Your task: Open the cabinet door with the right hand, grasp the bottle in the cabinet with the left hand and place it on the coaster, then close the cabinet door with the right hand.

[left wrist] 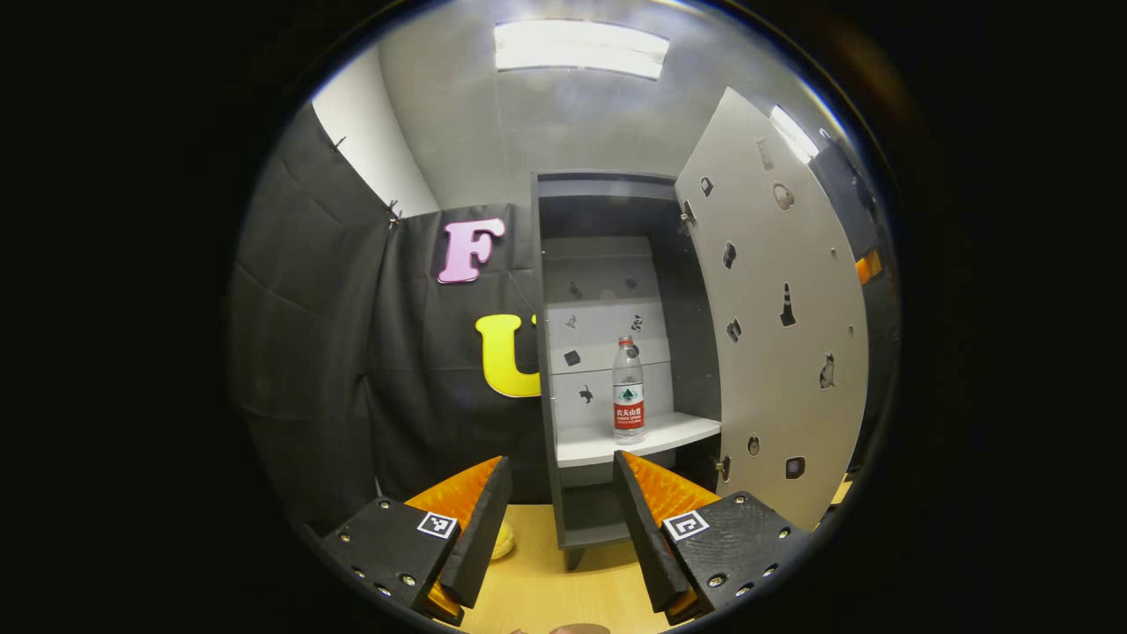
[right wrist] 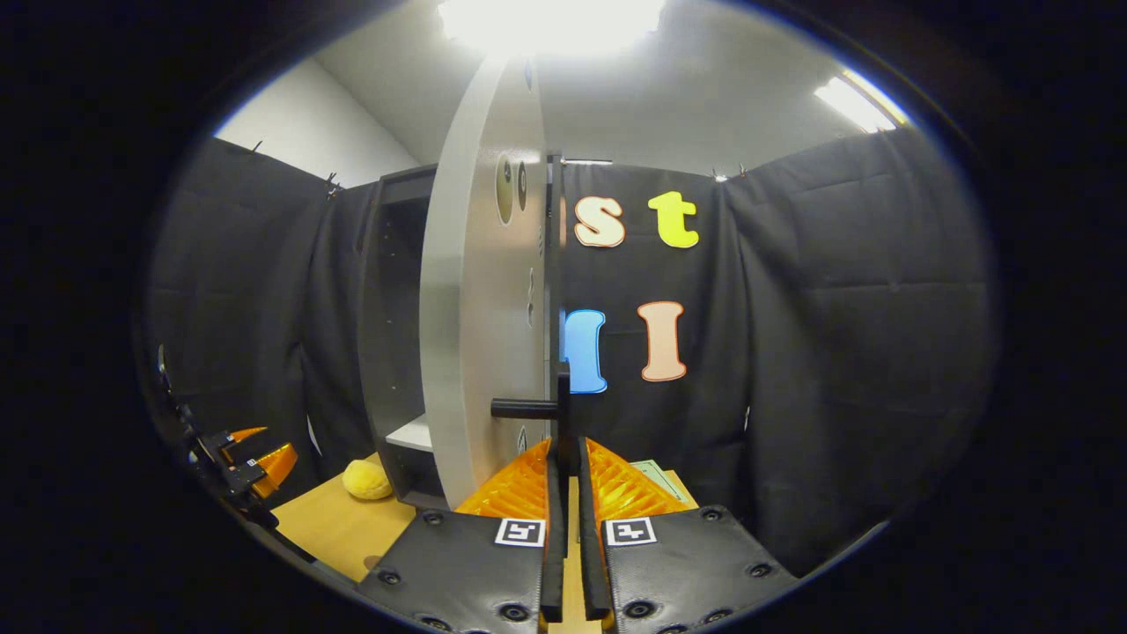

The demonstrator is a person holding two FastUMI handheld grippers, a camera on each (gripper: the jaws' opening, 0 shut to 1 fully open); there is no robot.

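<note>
A clear water bottle with a red cap and red label stands upright on the white shelf inside the dark grey cabinet. The pale door is swung wide open to the right. My left gripper hovers open in front of the cabinet, well short of the bottle, nothing between its fingers. In the right gripper view, my right gripper is shut on the dark door handle at the edge of the door. The left gripper shows low at the left.
A wooden table carries the cabinet. A yellow rounded object lies on it by the cabinet's left foot, also seen as a yellow edge. A flat green-edged piece lies behind the right fingers. Black cloth walls surround the booth.
</note>
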